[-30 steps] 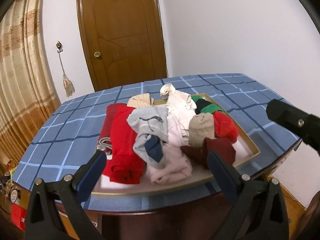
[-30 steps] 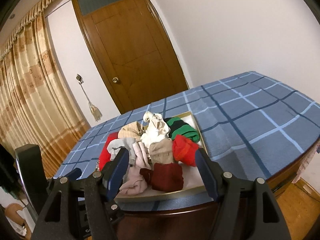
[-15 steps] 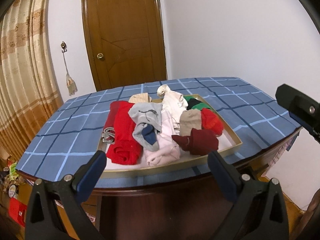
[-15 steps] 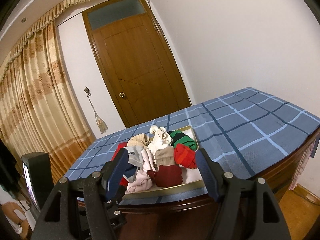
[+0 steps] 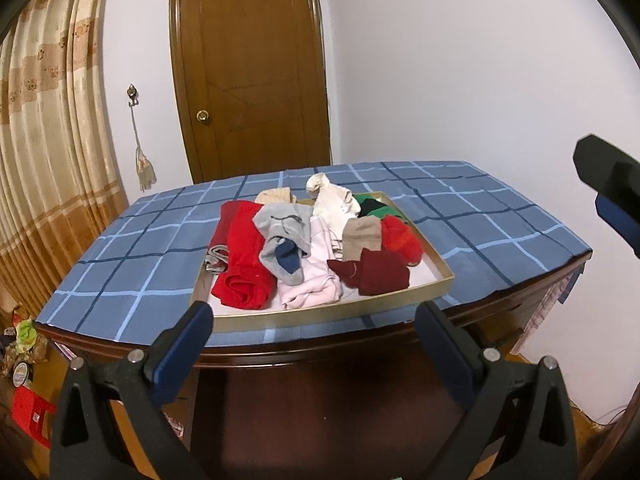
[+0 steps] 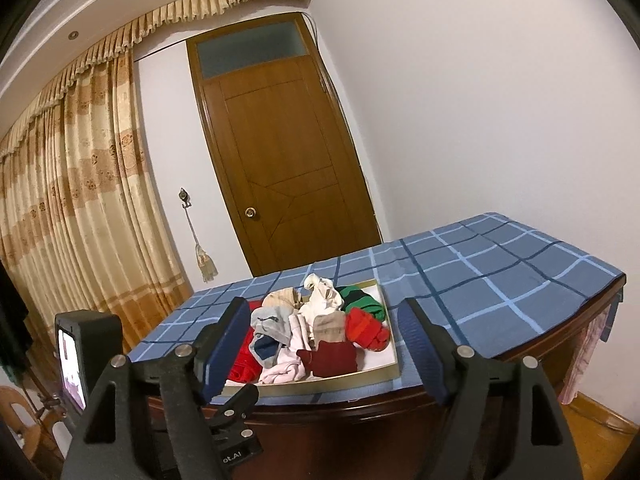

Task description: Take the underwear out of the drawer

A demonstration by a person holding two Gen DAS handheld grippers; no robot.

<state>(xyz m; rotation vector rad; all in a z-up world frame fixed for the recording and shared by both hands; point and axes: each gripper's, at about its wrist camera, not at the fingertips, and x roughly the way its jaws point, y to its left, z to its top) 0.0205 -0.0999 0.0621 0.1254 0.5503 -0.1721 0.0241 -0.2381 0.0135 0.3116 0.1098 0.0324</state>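
1. Table (image 5: 132, 264): covered by a blue checked cloth; it stands before a white wall and a brown door (image 5: 248, 80), with a patterned curtain (image 5: 44, 140) at the left.
2. Drawer (image 5: 332, 314): a shallow gold-rimmed tray with a white floor, resting on the cloth near the table's front edge.
3. Underwear (image 5: 312, 240): a loose heap inside the drawer. A bright red roll (image 5: 244, 264) lies at the left, a grey piece (image 5: 284, 232) and a pale pink piece (image 5: 316, 280) in the middle, a dark maroon piece (image 5: 376, 272) at the front right, a green one (image 5: 376, 208) at the back.
4. Left gripper (image 5: 312, 336): jaws wide apart, nothing between them; held in front of the table edge, clear of the drawer.
5. Right gripper (image 6: 320, 344): jaws opening, nothing between the pads; also short of the table, not touching the heap.
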